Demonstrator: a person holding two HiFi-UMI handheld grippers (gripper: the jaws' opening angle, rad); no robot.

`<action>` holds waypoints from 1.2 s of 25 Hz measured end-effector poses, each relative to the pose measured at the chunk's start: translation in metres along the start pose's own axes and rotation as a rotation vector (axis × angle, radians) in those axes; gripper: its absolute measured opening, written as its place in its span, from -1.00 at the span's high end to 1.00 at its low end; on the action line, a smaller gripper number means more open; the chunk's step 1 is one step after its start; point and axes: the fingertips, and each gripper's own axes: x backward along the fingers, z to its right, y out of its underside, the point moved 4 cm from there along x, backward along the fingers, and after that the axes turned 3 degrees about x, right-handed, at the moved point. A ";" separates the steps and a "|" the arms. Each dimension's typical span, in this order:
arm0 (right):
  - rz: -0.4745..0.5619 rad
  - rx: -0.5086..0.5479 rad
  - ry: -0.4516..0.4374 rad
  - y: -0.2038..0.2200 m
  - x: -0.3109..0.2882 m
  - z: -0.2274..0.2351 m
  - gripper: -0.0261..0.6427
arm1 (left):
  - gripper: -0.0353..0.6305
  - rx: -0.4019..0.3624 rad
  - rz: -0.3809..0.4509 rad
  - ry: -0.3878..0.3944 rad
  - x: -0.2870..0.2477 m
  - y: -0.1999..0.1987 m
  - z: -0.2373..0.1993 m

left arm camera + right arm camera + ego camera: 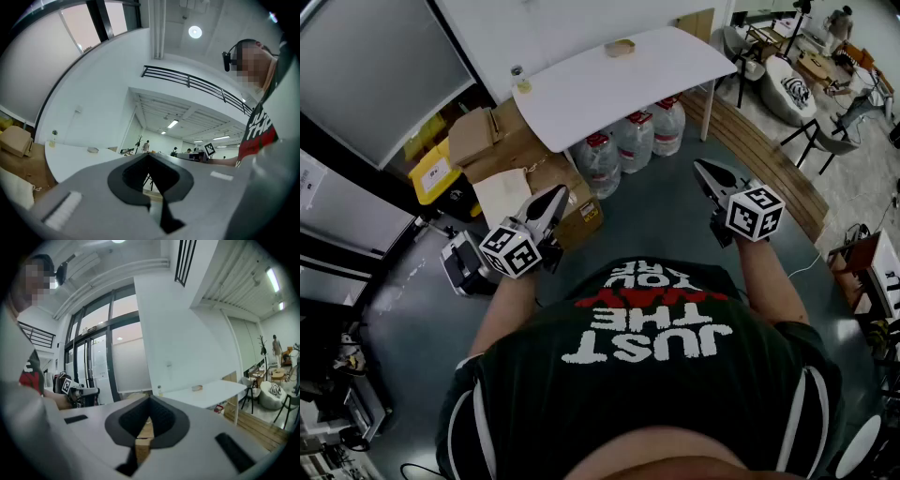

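My left gripper (557,194) is held in the air at chest height, its jaws closed tip to tip with nothing between them. My right gripper (701,168) hovers at the same height, jaws also closed and empty. Both point toward a white table (619,89) a little way ahead. A tape roll (620,47) and a small bottle (521,81) stand on that table. The left gripper view shows the closed jaws (149,155) and the table (75,161) beyond. The right gripper view shows its closed jaws (150,400), the table (211,392) and the left gripper's marker cube (68,386).
Large water jugs (633,141) stand under the table. Cardboard boxes (492,141) and a yellow bin (436,173) are piled at the left. A black case (464,264) lies on the floor. A wooden platform (764,159) and chairs (797,89) are at the right.
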 end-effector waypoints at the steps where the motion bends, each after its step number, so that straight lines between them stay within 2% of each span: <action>1: -0.001 0.002 0.000 -0.001 0.003 0.003 0.91 | 0.87 -0.003 0.004 0.006 -0.003 0.000 0.002; 17: 0.063 0.009 -0.004 -0.021 0.051 0.056 0.90 | 0.87 -0.040 0.007 0.008 -0.071 0.013 0.061; 22: 0.052 0.037 -0.036 -0.021 0.055 0.074 0.90 | 0.87 -0.037 0.006 -0.004 -0.095 0.023 0.072; 26: 0.035 0.037 -0.040 -0.020 0.036 0.094 0.90 | 0.87 -0.025 -0.013 -0.010 -0.113 0.025 0.054; 30: 0.020 0.043 -0.031 -0.017 -0.005 0.118 0.90 | 0.87 0.001 -0.010 -0.010 -0.134 0.024 0.004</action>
